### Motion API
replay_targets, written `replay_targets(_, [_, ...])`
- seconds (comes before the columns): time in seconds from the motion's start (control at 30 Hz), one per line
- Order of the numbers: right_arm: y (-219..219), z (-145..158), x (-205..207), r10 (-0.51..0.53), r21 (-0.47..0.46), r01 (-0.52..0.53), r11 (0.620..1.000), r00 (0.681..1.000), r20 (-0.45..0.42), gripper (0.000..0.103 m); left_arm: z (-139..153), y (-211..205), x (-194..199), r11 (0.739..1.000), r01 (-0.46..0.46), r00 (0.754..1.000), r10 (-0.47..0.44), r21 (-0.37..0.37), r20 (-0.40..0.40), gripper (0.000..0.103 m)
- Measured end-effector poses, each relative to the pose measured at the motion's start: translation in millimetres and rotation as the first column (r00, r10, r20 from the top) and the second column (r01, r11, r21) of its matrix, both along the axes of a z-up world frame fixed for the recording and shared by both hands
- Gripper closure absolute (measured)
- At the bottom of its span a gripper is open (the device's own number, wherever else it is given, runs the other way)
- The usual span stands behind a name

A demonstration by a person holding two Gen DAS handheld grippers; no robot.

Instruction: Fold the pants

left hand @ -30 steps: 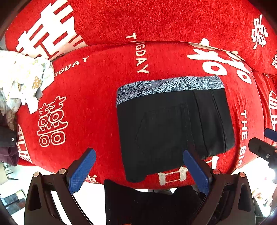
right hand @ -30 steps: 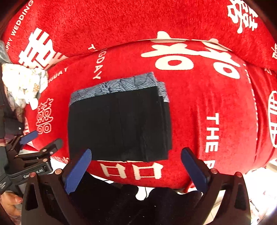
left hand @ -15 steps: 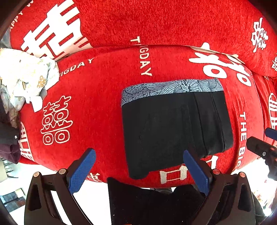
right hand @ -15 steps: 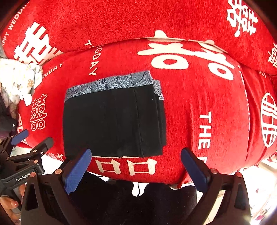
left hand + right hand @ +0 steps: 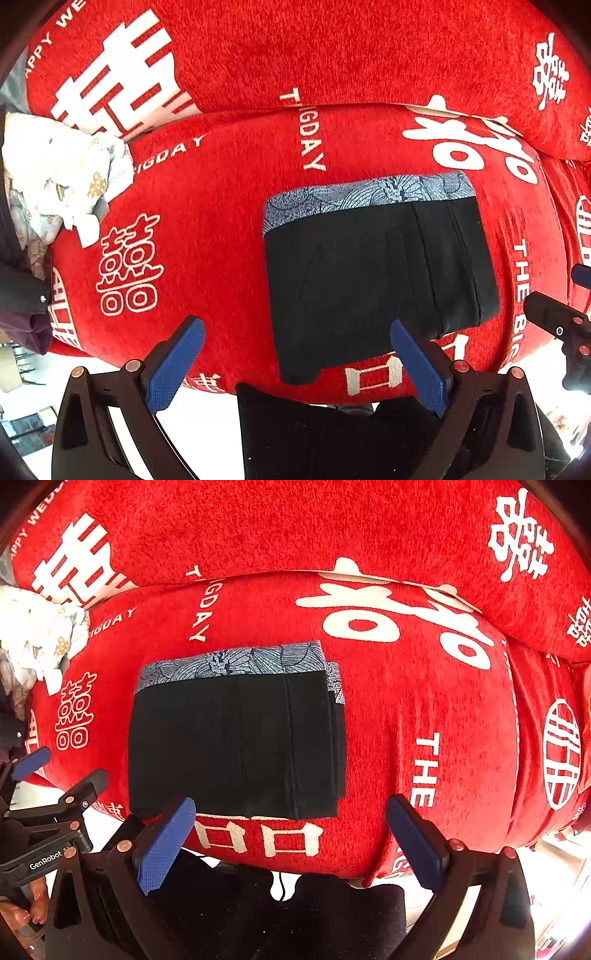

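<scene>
Now the folded pants (image 5: 376,273) lie on the red cover (image 5: 221,229); both hand-held grippers (image 5: 297,363) (image 5: 291,843) hover spread apart, empty

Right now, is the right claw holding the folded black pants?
No, the right claw is open and empty, and the folded black pants lie on the red cushion.

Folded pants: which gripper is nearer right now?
Hard to call; neither touches. The left gripper hangs open off the near edge of the folded pants, right finger overlapping them in view. The right gripper hangs open similarly, shifted toward their right side.
</scene>
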State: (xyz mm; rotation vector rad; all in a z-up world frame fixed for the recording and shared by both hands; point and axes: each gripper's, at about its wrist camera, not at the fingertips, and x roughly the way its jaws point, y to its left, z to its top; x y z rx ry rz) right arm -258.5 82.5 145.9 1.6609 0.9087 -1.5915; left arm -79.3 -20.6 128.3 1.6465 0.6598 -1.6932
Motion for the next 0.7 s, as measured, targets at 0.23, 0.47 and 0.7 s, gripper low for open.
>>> replay_targets(0.23, [-1.0, 3.3, 0.2, -0.003, -0.001, 0.003, 1.0, 1.0, -0.012, 0.0, 1.2, -1.9, 0.3, 1.0, -0.005, 1.0, 0.004, 0.013, 0.013, 0.002])
replay_targets(0.47, [-2.9, 4.8, 0.9, 0.0, 0.006, 0.0, 1.0, 1.0, -0.018, 0.0, -0.5, -1.6, 2.1, 0.999, -0.029, 0.999, 0.028, 0.021, 0.021, 0.002])
replay_targets(0.7, [-3.5, 4.3, 4.4, 0.01, 0.015, -0.01, 1.0, 1.0, -0.021, 0.0, 0.8, -1.6, 3.3, 1.0, -0.023, 1.0, 0.022, 0.011, 0.018, 0.002])
